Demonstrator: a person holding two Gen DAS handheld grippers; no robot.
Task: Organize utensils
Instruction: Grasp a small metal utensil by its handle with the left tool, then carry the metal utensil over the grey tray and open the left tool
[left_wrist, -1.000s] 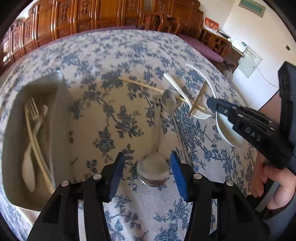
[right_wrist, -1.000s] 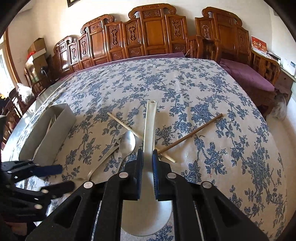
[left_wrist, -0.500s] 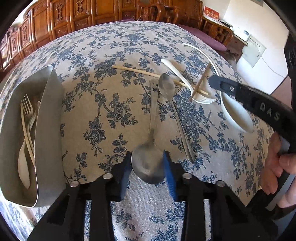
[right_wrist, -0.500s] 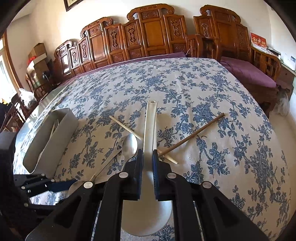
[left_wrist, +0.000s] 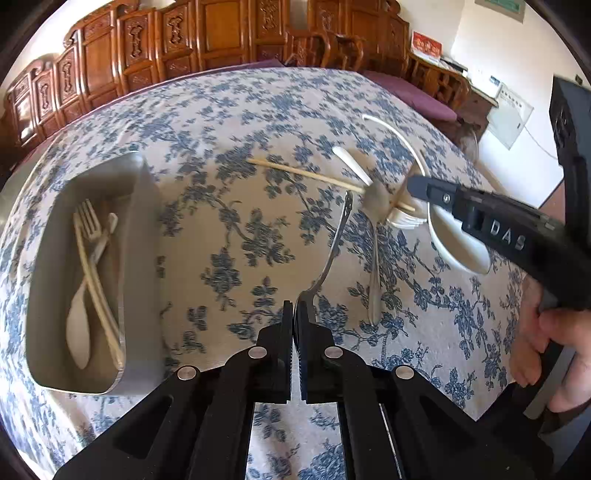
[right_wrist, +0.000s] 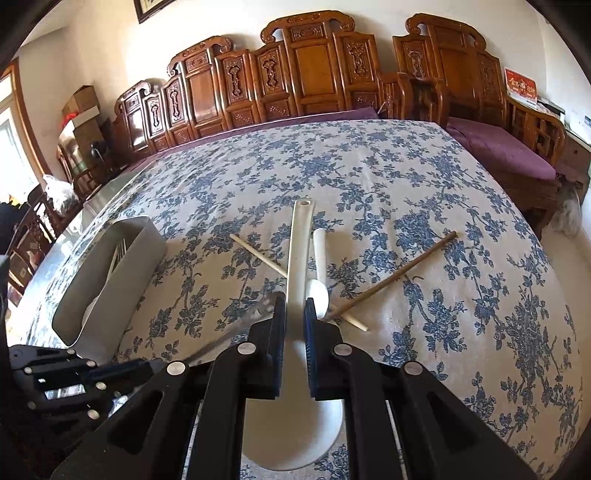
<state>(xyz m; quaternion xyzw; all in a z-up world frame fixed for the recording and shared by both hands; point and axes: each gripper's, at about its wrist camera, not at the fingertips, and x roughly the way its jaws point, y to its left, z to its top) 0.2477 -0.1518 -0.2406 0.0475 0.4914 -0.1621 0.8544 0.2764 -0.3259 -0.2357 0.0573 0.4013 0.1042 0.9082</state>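
Note:
My left gripper (left_wrist: 294, 317) is shut on the bowl of a metal spoon (left_wrist: 334, 243), held edge-on with its handle pointing away, lifted off the cloth. My right gripper (right_wrist: 294, 314) is shut on the handle of a large white ladle (right_wrist: 297, 251); the ladle's bowl (left_wrist: 458, 240) also shows in the left wrist view. A grey metal tray (left_wrist: 136, 236) at the left holds a fork, a white spoon and pale chopsticks. On the cloth lie a second metal spoon (left_wrist: 375, 258), a pale chopstick (left_wrist: 306, 173), a dark chopstick (right_wrist: 399, 277) and a white plastic fork (right_wrist: 319, 266).
The table wears a blue-flowered cloth (right_wrist: 369, 173). Carved wooden chairs (right_wrist: 306, 74) stand along the far side. A bench with a purple cushion (right_wrist: 498, 147) is at the right. The tray (right_wrist: 107, 280) lies to the left of my right gripper.
My left gripper has closed on the metal spoon's bowl and lifted it, turning it on edge. My right gripper has kept its hold on the white ladle and raised it slightly.

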